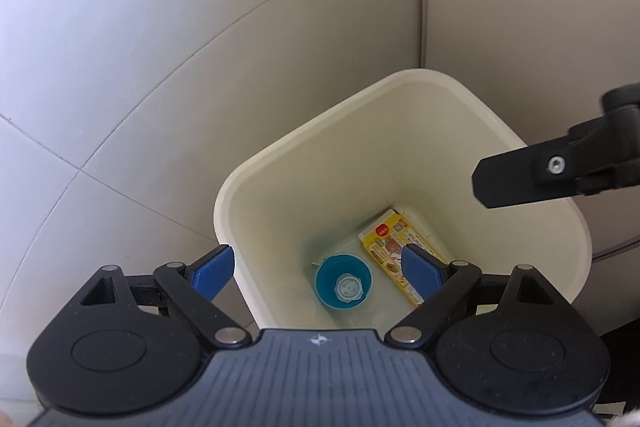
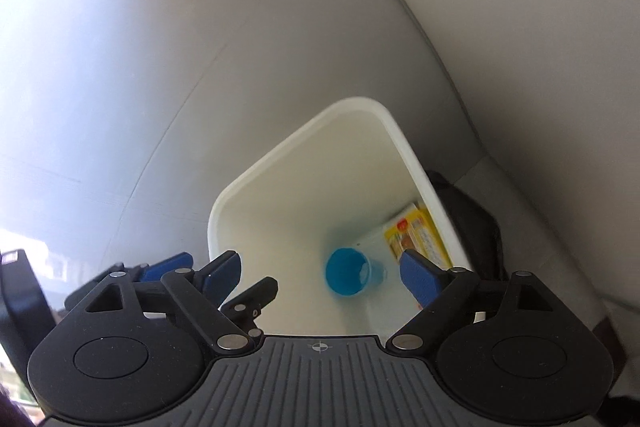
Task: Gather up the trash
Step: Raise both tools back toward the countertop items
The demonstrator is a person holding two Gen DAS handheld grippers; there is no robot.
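Both the left gripper (image 1: 318, 271) and the right gripper (image 2: 320, 267) hang above the cream bin (image 1: 256, 167) with jaws spread and holding nothing. The trash, a blue cup (image 1: 344, 285) and a yellow carton (image 1: 390, 247), lies at the bottom. The drop seems done, so each gripper should probably rise straight up, because they are near each other and the wall (image 1: 520, 7) stands just behind the bin.

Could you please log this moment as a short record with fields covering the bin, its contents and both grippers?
bin: cream trash bin, open top, on tiled floor
contents: blue cup on its side; yellow packet beside it, flat on the bottom
left gripper: open, empty, above the bin
right gripper: open, empty, above the bin
trash in fingers: none
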